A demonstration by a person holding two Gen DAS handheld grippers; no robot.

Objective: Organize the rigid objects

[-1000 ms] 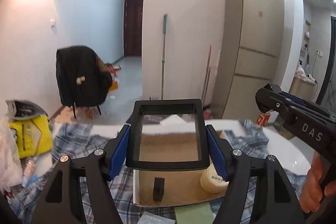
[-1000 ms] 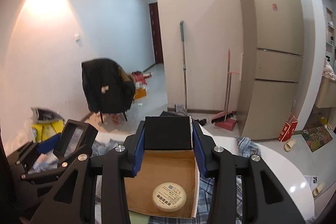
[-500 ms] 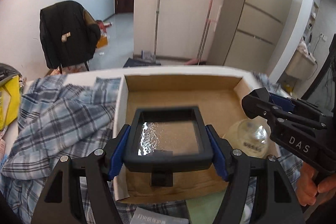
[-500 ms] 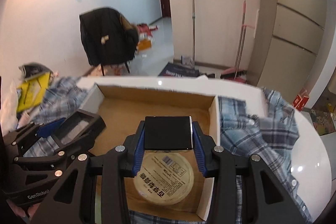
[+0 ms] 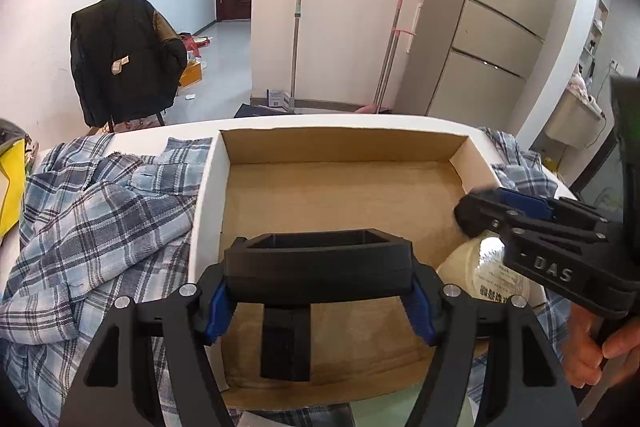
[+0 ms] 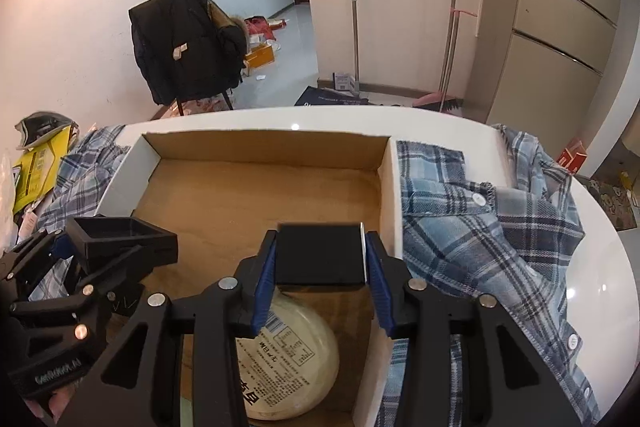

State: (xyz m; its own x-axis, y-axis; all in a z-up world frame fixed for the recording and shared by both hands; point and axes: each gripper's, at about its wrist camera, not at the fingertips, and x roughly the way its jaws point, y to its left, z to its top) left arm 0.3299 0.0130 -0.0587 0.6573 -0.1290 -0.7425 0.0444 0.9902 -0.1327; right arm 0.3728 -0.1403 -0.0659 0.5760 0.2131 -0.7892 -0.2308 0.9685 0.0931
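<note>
2 grippers over an open cardboard box [image 5: 344,195], each with a black item between its blue pads.

Left gripper [image 5: 318,301] is clamped on a hollow rectangular black frame [image 5: 318,259], matte plastic, held just above the box's brown floor. Right gripper [image 6: 322,291]: jaws opening, a flat black block [image 6: 320,253] with squared edges sits between the pads; whether they press it cannot be told. Below that gripper lies a round cream tub [image 6: 288,355] with a printed label. Plaid shirt fabric [image 6: 480,235] flanks the white box walls.
</note>
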